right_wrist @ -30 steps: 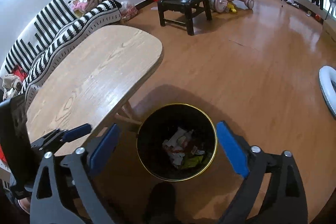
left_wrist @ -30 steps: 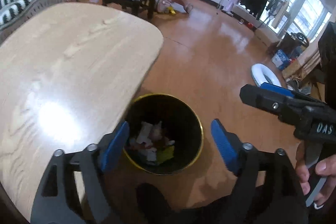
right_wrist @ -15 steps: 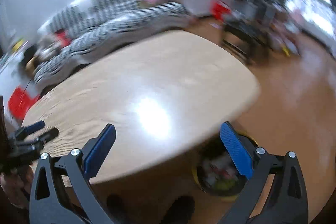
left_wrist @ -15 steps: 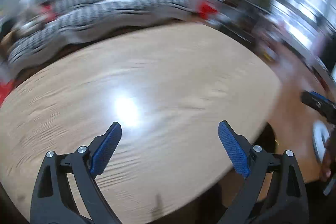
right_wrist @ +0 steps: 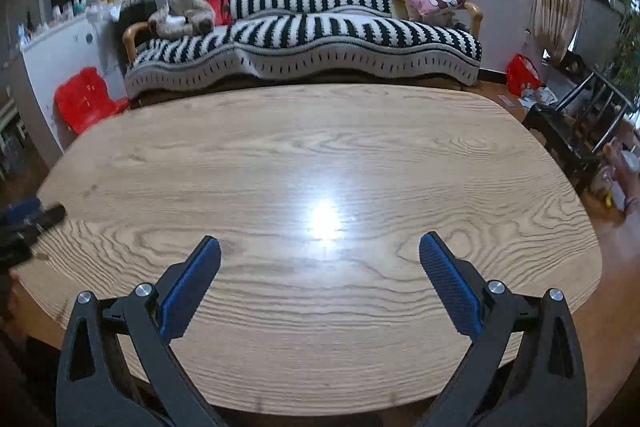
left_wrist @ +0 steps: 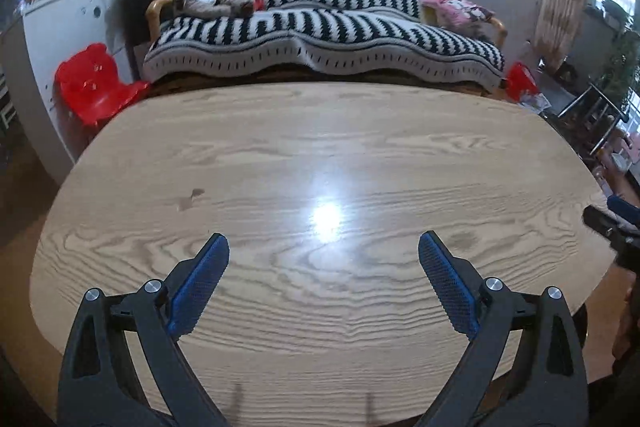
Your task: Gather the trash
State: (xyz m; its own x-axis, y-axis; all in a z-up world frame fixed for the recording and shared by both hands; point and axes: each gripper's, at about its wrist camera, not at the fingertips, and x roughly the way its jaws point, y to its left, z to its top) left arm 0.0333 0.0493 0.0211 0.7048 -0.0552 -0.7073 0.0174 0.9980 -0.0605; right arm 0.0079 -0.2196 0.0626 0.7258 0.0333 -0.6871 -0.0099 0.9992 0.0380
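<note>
My left gripper is open and empty above the near part of an oval wooden table. My right gripper is open and empty over the same table. The right gripper's tip also shows at the right edge of the left wrist view. The left gripper's tip shows at the left edge of the right wrist view. I see no trash on the tabletop. The black bin is out of both views.
A black-and-white striped sofa stands behind the table. A red plastic chair sits at the far left by a white cabinet. A black chair and a red bag are on the right.
Both grippers have swung up and left from over the black bin with trash beside the table. They now face the tabletop and the sofa. Both stayed open.
</note>
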